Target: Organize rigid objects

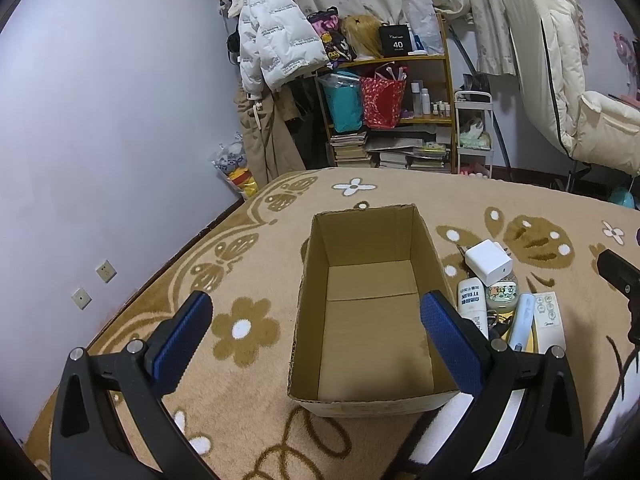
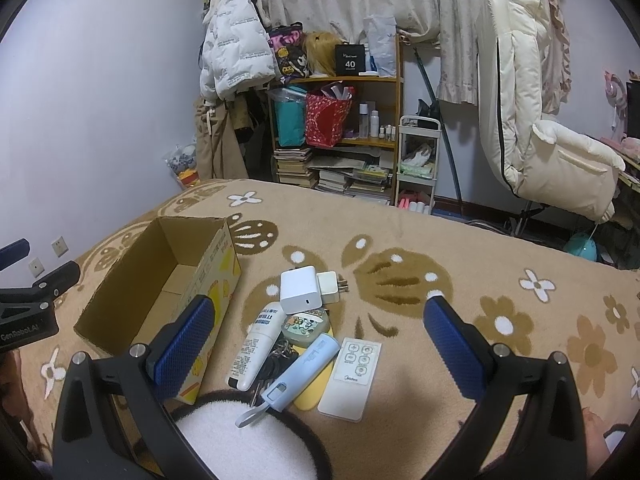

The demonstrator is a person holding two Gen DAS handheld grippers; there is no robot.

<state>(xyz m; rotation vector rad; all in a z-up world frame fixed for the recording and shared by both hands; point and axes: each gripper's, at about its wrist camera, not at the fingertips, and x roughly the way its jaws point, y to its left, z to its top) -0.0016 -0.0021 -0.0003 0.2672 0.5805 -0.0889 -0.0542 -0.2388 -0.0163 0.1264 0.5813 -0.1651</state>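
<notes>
An open cardboard box (image 1: 372,308) (image 2: 160,280) with nothing inside stands on the patterned blanket. To its right lies a cluster: a white charger block (image 2: 301,289) (image 1: 489,262), a smaller white plug (image 2: 331,287), a white tube (image 2: 256,346) (image 1: 472,306), a round decorated tin (image 2: 306,326) (image 1: 502,294), keys (image 2: 278,358), a light blue case (image 2: 302,372) (image 1: 522,322), a yellow flat piece (image 2: 314,394) and a white remote (image 2: 352,376) (image 1: 550,318). My left gripper (image 1: 316,324) hangs open over the box. My right gripper (image 2: 318,328) hovers open above the cluster.
The blanket (image 2: 440,240) covers a bed against a lilac wall (image 1: 100,120). A white fluffy object with a dark rim (image 2: 248,440) lies near the bottom edge. Beyond the bed stand a cluttered shelf (image 2: 340,128), a hanging white jacket (image 2: 236,52) and a cream padded chair (image 2: 536,128).
</notes>
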